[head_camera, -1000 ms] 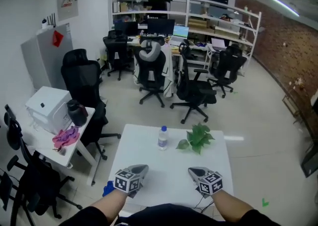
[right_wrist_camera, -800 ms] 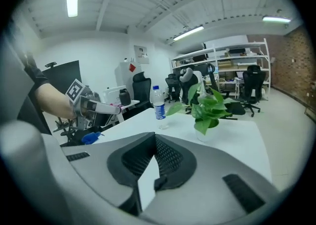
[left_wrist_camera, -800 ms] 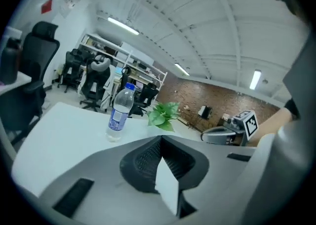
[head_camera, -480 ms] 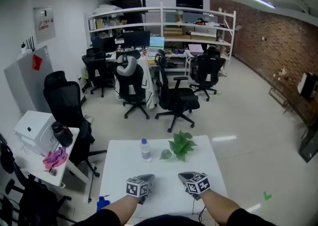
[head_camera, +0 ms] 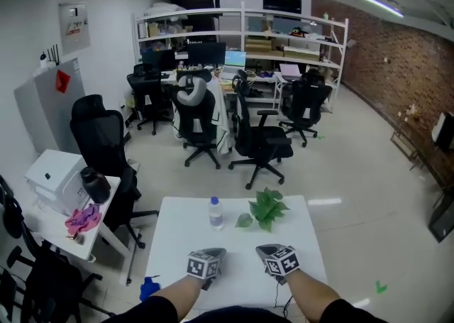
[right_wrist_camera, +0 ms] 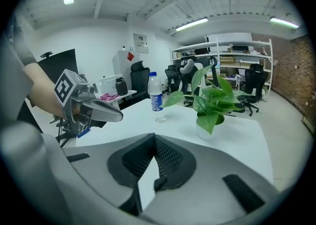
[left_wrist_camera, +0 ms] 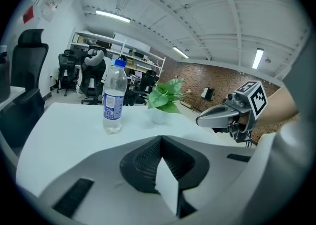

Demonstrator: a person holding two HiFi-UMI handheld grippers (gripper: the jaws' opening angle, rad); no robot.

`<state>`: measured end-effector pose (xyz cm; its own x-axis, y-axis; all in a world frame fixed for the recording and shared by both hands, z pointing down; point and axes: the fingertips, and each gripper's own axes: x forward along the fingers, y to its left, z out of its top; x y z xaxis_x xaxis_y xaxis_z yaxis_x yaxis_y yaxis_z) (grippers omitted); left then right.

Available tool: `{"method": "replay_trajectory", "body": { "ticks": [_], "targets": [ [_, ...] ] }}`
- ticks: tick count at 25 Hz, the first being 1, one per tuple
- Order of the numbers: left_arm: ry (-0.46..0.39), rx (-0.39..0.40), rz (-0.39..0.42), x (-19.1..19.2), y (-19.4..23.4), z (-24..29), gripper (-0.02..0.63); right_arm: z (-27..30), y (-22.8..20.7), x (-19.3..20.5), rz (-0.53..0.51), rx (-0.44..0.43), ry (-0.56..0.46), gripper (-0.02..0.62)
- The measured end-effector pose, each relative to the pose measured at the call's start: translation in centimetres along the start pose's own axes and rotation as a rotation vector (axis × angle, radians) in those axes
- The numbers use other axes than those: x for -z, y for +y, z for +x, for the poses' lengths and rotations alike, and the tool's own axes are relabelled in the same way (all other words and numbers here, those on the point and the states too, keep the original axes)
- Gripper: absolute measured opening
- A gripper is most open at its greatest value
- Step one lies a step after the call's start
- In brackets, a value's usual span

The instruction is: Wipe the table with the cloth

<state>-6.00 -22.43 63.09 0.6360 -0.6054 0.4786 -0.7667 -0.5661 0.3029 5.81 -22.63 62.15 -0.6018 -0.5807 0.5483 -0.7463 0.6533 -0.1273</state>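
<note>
Your left gripper [head_camera: 214, 252] and right gripper [head_camera: 267, 249] hover above the table [head_camera: 177, 216], fingers pressed together, holding nothing. A pink cloth [head_camera: 83, 219] lies off the table at nine o'clock. A careless reach could topple the bottle [head_camera: 216, 213] or plant [head_camera: 265, 208] at twelve.

Office, swivel chairs [head_camera: 261, 143], desk monitors [head_camera: 206, 53], shelving [head_camera: 301, 25]

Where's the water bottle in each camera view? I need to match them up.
Head view: water bottle upright at the far middle of the table.
Left gripper view: bottle left of centre, fairly close.
Right gripper view: bottle near centre, farther off.
Shared landmark: the potted plant, right of the bottle in all three views.
</note>
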Motion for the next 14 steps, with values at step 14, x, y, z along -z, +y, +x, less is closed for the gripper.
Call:
{"method": "replay_trajectory", "body": {
  "ticks": [14],
  "targets": [
    [0.016,0.023,0.009,0.05,-0.36,-0.19,0.0,-0.08,0.43,-0.26,-0.013,-0.008,0.016,0.014]
  ]
}}
